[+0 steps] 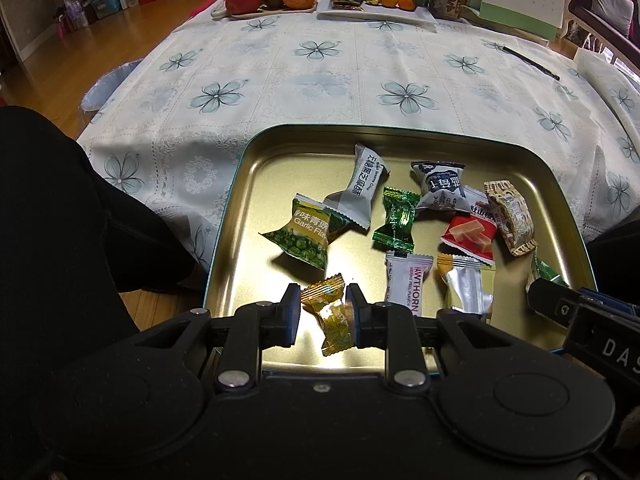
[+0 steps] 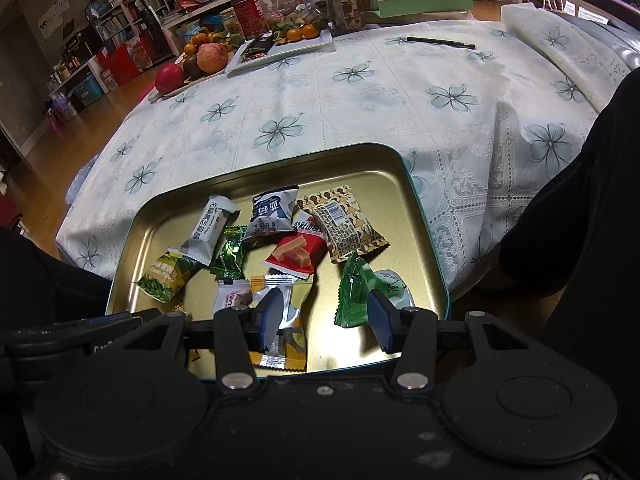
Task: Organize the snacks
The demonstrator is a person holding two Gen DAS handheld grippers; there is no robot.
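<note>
A: Your left tongs (image 1: pixel 323 312) grip the yellow candy (image 1: pixel 330 312) between both pads, narrow; its long axis runs away from you and slightly down, twisted ends fore and aft.

B: And my right?

A: Your right tongs (image 2: pixel 326 322) stand wider and hold nothing that I can make out. The silver-and-yellow packet (image 2: pixel 280 320) lies at the left pad, the green packet (image 2: pixel 360 292) at the right pad, just ahead. That hand is nearer both.

B: Beyond them?

A: The other wrapped snacks lie scattered farther ahead in the gold tin tray (image 1: pixel 280 160). Past its far rim the flowered bench (image 1: pixel 320 64) runs bare to a fruit plate (image 1: pixel 272 10) and a pen (image 2: pixel 440 42), shelves behind.
</note>
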